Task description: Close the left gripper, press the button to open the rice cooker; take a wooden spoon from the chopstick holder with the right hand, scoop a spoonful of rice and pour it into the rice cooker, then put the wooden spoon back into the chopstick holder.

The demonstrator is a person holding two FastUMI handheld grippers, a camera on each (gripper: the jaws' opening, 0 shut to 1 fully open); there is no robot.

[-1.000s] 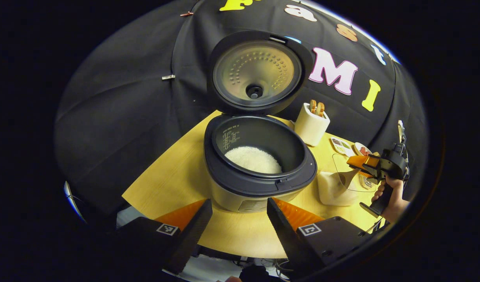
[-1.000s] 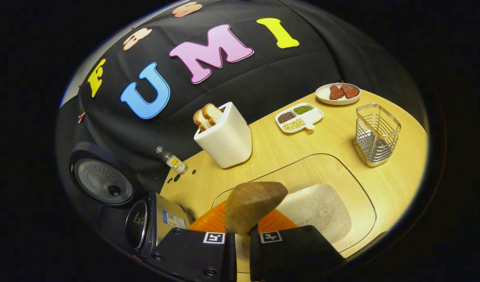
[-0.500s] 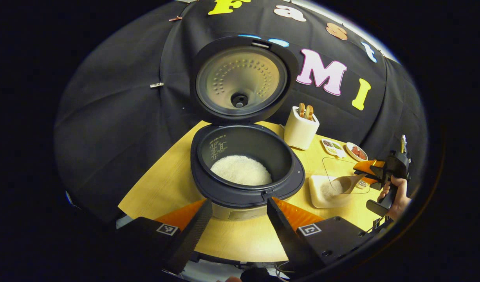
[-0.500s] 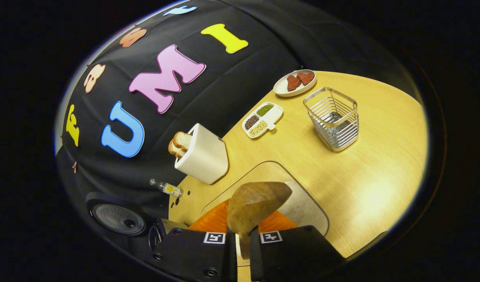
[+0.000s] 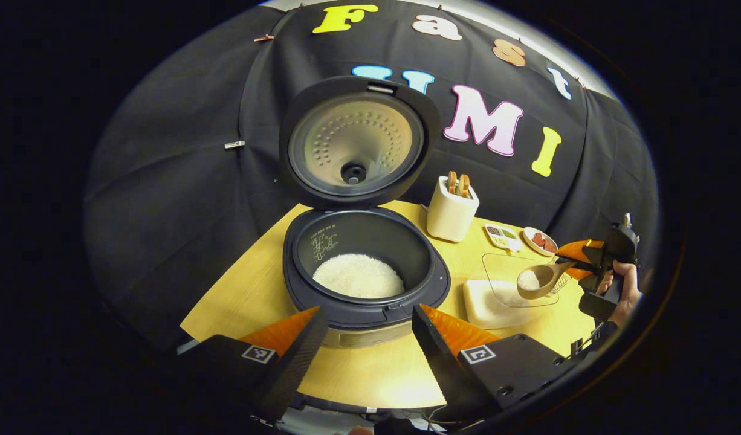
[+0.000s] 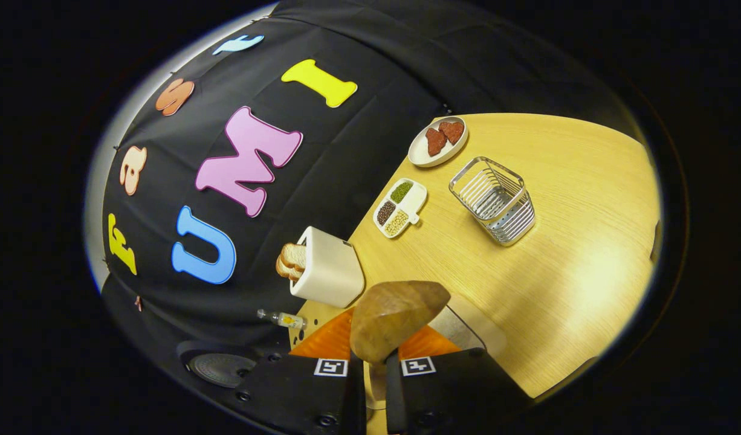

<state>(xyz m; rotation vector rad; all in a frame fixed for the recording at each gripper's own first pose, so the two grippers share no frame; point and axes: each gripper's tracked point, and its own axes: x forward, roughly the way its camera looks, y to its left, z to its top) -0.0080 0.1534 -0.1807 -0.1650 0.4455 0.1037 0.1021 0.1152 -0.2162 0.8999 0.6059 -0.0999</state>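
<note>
Standing open on the pale wooden counter [image 5: 268,284]: dark grey rice cooker [image 5: 364,284], round lid [image 5: 355,142] raised upright against the booth wall, a mound of white rice [image 5: 358,275] in the bottom of its inner pot. Left tongs [image 5: 370,332], seen in the left gripper view, spread wide apart and holding nothing, fingers [image 5: 298,347] hovering just in front of the cooker's front edge. Right tongs [image 6: 370,368], seen in the right gripper view, pressed together on the handle of a brown wooden spoon [image 6: 394,314]; in the left gripper view the same spoon [image 5: 540,281] carries a small heap of rice and hangs above a clear shallow tray [image 5: 509,287] holding white rice, to the right of the cooker, with a hand [image 5: 621,293] gripping the tool. Silver wire chopstick holder [image 6: 493,199], square and upright, well apart from the spoon. Also on the counter: white toaster [image 6: 328,269] with bread slices, white divided dish [image 6: 399,207] of beans, round white plate [image 6: 437,142] with two red pieces, small clear bottle [image 6: 280,318] lying on its side.
</note>
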